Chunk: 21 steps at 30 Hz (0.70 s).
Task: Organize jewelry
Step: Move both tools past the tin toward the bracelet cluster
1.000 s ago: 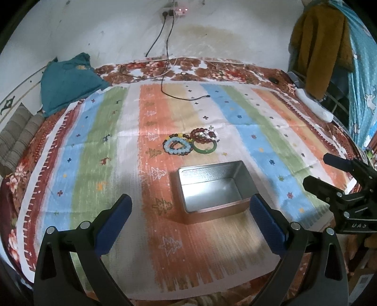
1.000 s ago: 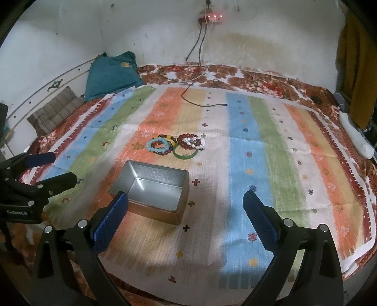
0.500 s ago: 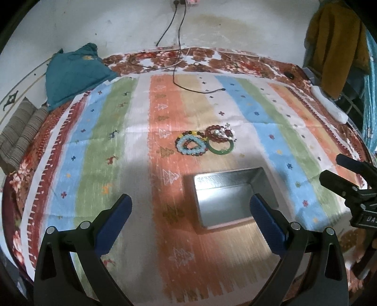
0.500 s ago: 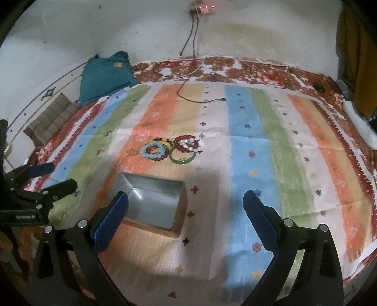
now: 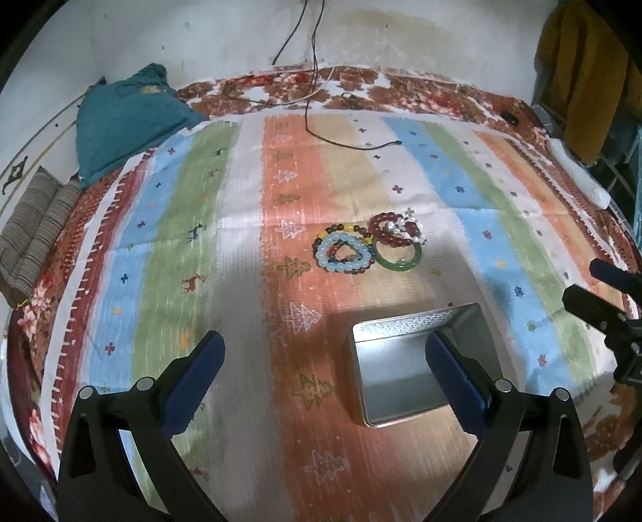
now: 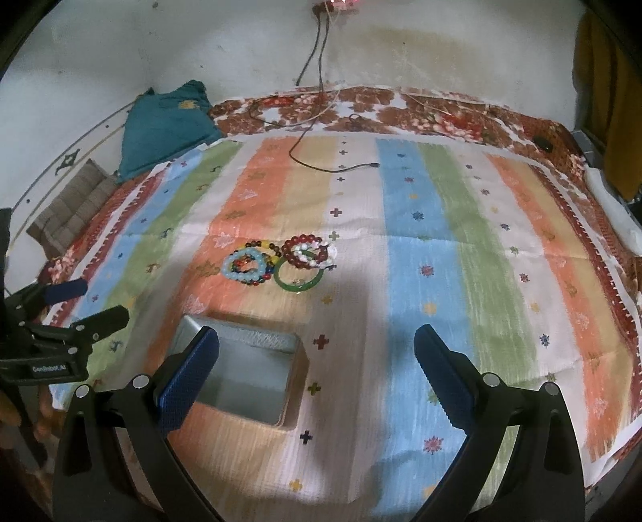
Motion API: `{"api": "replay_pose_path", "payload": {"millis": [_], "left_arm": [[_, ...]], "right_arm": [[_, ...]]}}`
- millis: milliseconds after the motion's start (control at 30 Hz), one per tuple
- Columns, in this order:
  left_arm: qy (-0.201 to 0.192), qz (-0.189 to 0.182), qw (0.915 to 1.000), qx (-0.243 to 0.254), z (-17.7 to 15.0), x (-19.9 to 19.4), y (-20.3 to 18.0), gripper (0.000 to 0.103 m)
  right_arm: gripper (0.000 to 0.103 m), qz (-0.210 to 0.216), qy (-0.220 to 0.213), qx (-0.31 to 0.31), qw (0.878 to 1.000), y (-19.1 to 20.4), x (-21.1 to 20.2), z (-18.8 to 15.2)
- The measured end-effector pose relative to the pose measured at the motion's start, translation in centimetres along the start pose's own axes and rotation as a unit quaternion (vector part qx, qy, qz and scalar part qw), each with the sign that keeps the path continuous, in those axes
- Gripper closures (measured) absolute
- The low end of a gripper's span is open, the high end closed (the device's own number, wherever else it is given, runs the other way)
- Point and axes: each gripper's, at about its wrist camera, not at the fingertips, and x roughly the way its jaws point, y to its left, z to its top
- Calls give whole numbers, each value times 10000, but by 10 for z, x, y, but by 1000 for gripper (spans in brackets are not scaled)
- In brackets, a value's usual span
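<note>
Both grippers spread wide and empty above the striped cloth (image 5: 248,257); bracelets ahead, open tin near.

Writing: only the right wrist view catches a label, on the left gripper's (image 6: 86,303) body at frame left, roughly "GenRobot.AI", blurred. That view alone shows a red-lit power strip (image 6: 337,5) on the wall; the left wrist view alone shows a mustard garment (image 5: 582,76) hanging far right. Left gripper (image 5: 323,357): jaws far apart, nothing between, its right finger overlapping the metal tin (image 5: 405,369). Right gripper (image 6: 317,349): likewise wide, nothing held, tin (image 6: 248,377) by its left finger. Count: one tin, open, nothing visible inside; one green bangle (image 5: 398,257); one pale blue bead bracelet (image 5: 343,257); one dark red bead bracelet (image 5: 391,233); one multicoloured bead bracelet (image 5: 341,231); further strands overlap, number unclear. Cluster lies ahead of both grippers, beyond the tin, untouched. One teal cushion (image 5: 128,120), one black cable (image 5: 341,140).
</note>
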Motion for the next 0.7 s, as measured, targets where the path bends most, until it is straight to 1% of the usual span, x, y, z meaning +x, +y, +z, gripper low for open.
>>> {"api": "replay_pose_path", "payload": {"millis": [367,700], "left_arm": [[125,93,9998,-97,21,20,7,6],[275,172,9995,-48,35,41,8,6]], "right_arm": [[4,32,162,192,9997,-9,24,21],[4,-82,296,215,9993,-14,48,36]]}}
